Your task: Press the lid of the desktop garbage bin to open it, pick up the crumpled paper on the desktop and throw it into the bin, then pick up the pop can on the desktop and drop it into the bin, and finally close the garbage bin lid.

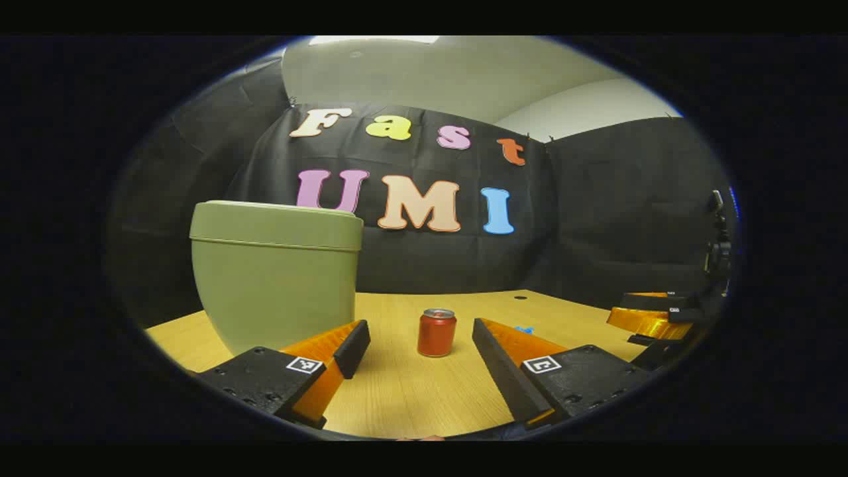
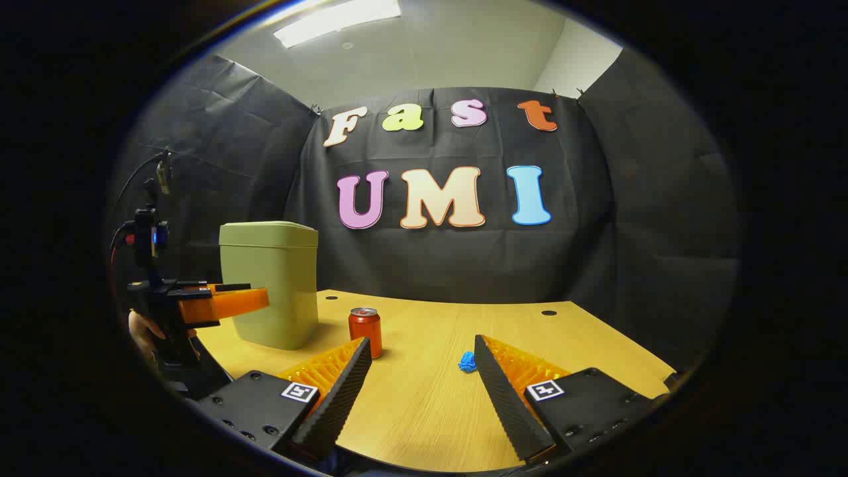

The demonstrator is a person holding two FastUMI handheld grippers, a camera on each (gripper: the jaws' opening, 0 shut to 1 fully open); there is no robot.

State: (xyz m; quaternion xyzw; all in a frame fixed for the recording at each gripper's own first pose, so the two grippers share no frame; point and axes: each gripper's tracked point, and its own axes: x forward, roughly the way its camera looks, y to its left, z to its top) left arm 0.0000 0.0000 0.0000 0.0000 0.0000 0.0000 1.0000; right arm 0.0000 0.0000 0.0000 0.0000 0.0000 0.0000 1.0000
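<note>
Left gripper view: we see the left gripper (image 1: 421,348) spread wide, empty, with the pop can (image 1: 436,332) upright beyond its fingertips and the lidded garbage bin (image 1: 275,271) near the tabletop's (image 1: 411,397) left edge. Right gripper (image 2: 419,368), likewise wide apart, faces blue crumpled paper (image 2: 467,362) mid-tabletop.
</note>
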